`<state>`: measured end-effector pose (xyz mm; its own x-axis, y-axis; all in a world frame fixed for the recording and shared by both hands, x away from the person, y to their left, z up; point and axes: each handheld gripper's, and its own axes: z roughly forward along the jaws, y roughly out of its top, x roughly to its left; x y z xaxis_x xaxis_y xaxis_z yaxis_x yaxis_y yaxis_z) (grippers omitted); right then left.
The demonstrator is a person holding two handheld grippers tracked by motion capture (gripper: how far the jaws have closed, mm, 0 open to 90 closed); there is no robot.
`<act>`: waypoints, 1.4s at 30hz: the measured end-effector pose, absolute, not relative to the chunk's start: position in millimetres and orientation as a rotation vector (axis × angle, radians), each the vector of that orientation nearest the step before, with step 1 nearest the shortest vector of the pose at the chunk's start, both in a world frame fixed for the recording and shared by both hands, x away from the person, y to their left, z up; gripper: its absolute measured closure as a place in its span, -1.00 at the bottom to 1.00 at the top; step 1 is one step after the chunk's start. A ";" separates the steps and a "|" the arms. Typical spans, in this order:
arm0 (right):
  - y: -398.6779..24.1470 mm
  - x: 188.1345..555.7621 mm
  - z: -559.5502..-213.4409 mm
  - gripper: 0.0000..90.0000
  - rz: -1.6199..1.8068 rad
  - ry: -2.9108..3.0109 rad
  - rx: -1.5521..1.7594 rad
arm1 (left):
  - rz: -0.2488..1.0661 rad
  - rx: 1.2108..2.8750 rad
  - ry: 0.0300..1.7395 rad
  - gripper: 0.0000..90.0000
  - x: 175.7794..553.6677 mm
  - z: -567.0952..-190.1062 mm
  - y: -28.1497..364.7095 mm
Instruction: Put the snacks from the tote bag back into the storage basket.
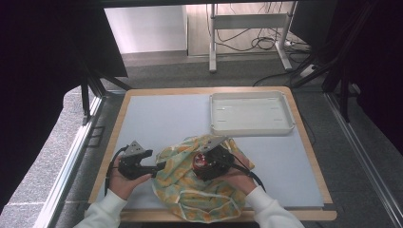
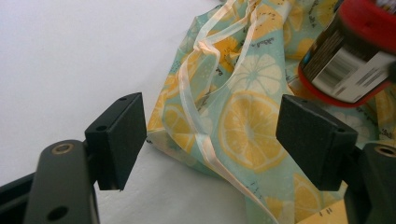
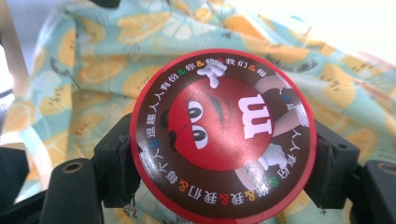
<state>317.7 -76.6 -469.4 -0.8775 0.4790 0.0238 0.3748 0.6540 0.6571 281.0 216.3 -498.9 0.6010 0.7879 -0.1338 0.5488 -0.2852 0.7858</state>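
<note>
On the tabletop [image 1: 161, 118], the left gripper [image 2: 212, 140] is waiting with fingers spread wide and empty at the edge of the lemon-print drawstring bag [image 1: 190, 183]. Over the bag, the right gripper [image 3: 224, 163] is clamping a red M&M's tub [image 3: 223, 133], ringed with Chinese characters, probably for bagging; the mouth needs opening next.

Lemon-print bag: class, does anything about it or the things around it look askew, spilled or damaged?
Nothing looks spilled or damaged. The lemon-print bag lies crumpled, its near edge hanging slightly past the table's front. Its ribbon trails loose between the open left gripper. The right gripper holds a red-lidded tub over it. The white tray sits square.
</note>
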 end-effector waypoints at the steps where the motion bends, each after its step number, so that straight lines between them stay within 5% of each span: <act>1: -78.0 317.8 -467.3 -0.44 1.040 2.713 0.706 | 0.357 1.977 1.057 -0.45 280.7 -498.9 216.1; 42: -100.4 335.3 -394.6 -0.43 1.212 2.583 0.717 | 0.346 1.985 1.052 -0.44 281.8 -500.9 216.3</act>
<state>335.3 -100.4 -394.6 -0.8626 0.5053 0.0248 0.3420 0.5464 0.7645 281.8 216.3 -500.9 0.6092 0.7815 -0.1348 0.5492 -0.2931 0.7826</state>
